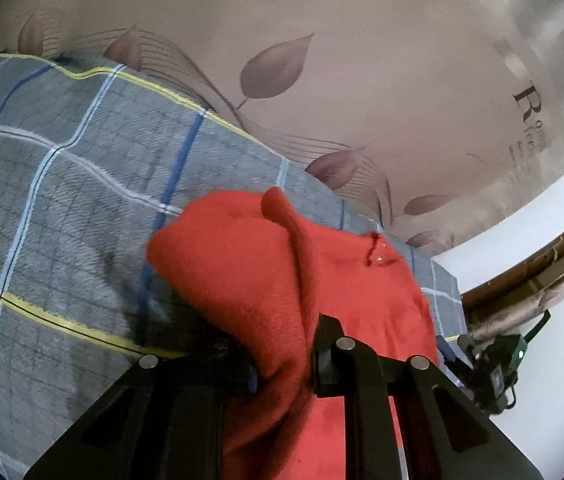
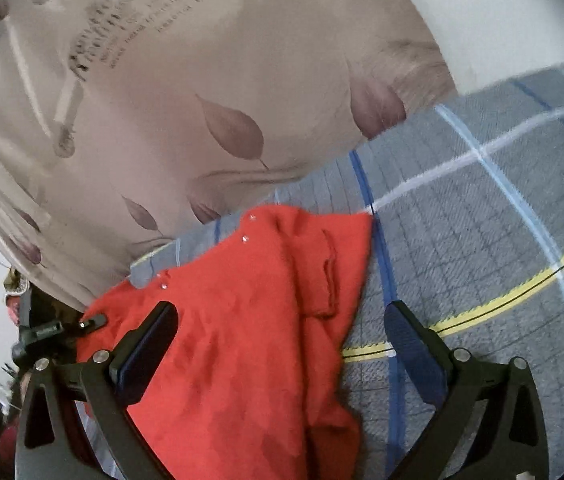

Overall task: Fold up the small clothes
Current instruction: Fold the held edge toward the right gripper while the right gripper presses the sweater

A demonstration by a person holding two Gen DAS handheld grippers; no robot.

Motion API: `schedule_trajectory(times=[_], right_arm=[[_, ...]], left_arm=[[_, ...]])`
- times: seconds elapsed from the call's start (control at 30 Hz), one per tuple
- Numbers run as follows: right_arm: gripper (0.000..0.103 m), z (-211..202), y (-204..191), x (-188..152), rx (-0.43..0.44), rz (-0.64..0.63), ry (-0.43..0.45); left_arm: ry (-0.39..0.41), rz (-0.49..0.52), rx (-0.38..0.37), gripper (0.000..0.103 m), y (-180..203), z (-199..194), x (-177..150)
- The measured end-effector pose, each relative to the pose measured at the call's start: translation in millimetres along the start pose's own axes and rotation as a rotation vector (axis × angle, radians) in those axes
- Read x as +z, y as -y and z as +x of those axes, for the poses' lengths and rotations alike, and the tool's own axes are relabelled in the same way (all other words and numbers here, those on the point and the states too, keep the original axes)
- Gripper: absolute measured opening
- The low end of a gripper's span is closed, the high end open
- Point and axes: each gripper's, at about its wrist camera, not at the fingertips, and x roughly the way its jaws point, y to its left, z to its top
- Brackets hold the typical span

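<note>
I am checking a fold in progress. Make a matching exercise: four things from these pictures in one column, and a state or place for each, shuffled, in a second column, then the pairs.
Things:
1. red knitted garment
2. left gripper
3. right gripper
4. grey plaid blanket with blue, white and yellow lines

States or places:
A. jaws wide apart, gripping nothing
B. spread underneath as the work surface
C. shut on a bunched fold of red cloth
D. partly lifted, small shiny buttons showing

Pairs: 1-D, 2-C, 3-A, 4-B
</note>
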Motion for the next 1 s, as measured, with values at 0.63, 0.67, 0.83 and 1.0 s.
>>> schedule_trajectory(times=[0.63, 0.67, 0.83, 1.0], right_arm=[[0.093, -3, -27, -10, 0.079, -0.156, -0.016], [0.093, -2, -28, -10, 0.081, -0.155, -0.016], [0.093, -5, -24, -10, 0.104, -0.135, -0.007], [0.093, -8, -21, -9, 0.116, -0.123, -0.001]], left_arm=[[-0.089, -0.012, 0.011, 0.018, 155, 64, -4], [-0.097, -0.009, 0.01, 0.018, 162, 72, -6], [-0.141, -0.009, -0.005, 0.018, 192, 116, -17], [-0.224, -0.019, -0.052, 0.023, 208, 147, -28]])
